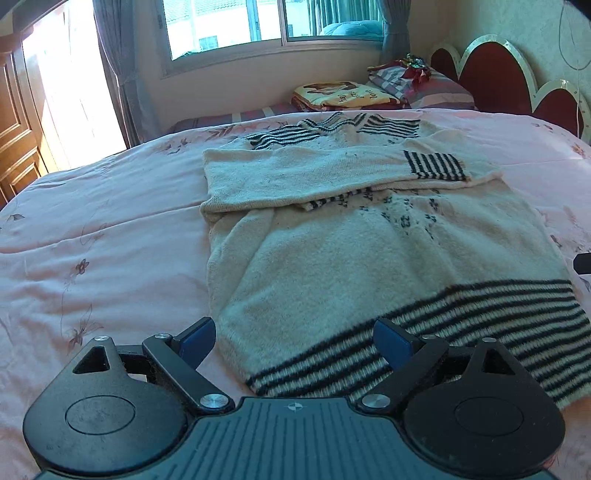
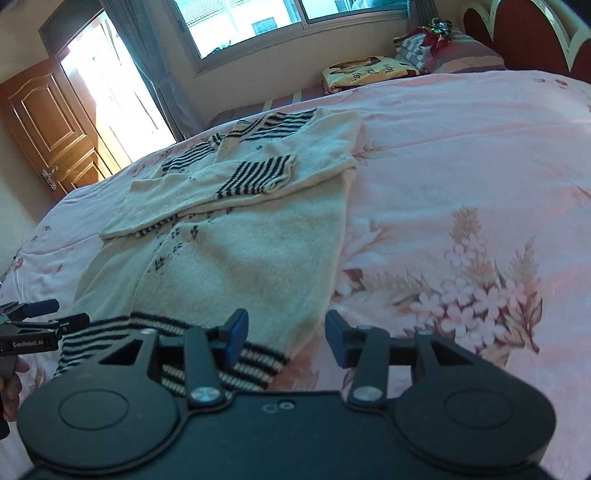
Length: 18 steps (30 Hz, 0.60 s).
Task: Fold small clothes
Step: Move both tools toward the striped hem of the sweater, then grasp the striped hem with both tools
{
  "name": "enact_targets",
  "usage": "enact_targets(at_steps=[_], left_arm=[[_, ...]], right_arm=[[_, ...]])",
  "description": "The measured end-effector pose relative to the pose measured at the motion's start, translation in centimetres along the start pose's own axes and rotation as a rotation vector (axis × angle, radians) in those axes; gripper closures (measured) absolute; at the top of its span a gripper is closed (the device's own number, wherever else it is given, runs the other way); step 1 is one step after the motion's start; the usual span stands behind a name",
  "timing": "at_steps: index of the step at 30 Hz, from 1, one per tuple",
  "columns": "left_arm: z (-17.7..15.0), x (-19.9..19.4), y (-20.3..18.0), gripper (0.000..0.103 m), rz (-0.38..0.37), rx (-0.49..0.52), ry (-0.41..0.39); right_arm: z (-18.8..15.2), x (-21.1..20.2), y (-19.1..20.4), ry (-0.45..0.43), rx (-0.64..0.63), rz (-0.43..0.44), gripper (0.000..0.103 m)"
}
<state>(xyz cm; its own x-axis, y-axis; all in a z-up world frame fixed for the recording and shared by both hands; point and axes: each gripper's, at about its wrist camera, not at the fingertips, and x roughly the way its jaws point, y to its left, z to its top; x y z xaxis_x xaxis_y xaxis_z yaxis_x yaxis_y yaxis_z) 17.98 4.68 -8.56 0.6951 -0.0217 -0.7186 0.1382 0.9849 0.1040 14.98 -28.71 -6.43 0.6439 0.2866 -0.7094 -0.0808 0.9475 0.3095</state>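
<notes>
**Both claws released over the sweater hem**

Left claw (image 1: 294, 341): angled down toward the bed, jaws spread wide, nothing between the blue pads. It sits low at the near left corner of the sweater (image 1: 369, 258); left pad over bare bedspread (image 1: 110, 221), right pad over the striped hem band (image 1: 480, 317).

Right claw (image 2: 286, 341): also angled down, jaws parted to a moderate gap, nothing held. Left pad sits over the hem stripes at the sweater's near right corner, right pad over the pink flowered bedspread. Whether either pad touches the cloth cannot be told.

From the right wrist view the left claw shows at the left edge, just beside the hem, with part of a hand (image 2: 13, 384) below it.

Count:
- One sweater, cream knit with black stripes, lying flat on the bed, hem toward the claws, collar at the far end.
- Two sleeves folded across the chest; the upper one (image 1: 332, 173) runs left to right and ends in a striped cuff (image 1: 436, 166).
- Two claws, both empty.
- One yellow folded blanket (image 1: 343, 96) and one striped pillow (image 1: 436, 88) at the far side, well apart from the sweater.
- One window (image 1: 258, 26), one wooden door (image 2: 55, 136).
</notes>
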Motion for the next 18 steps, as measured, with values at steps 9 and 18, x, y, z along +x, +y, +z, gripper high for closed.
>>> enact_targets(at_steps=[9, 18], left_arm=[[-6.4, -2.8, 5.1, 0.035, -0.165, -0.262, 0.102], [-8.8, -1.3, 7.8, 0.035, -0.509, -0.568, 0.119]], right_arm=[[-4.3, -2.1, -1.8, 0.095, 0.137, 0.118, 0.053], [-4.8, -0.9, -5.0, 0.128, 0.389, 0.311, 0.052]])
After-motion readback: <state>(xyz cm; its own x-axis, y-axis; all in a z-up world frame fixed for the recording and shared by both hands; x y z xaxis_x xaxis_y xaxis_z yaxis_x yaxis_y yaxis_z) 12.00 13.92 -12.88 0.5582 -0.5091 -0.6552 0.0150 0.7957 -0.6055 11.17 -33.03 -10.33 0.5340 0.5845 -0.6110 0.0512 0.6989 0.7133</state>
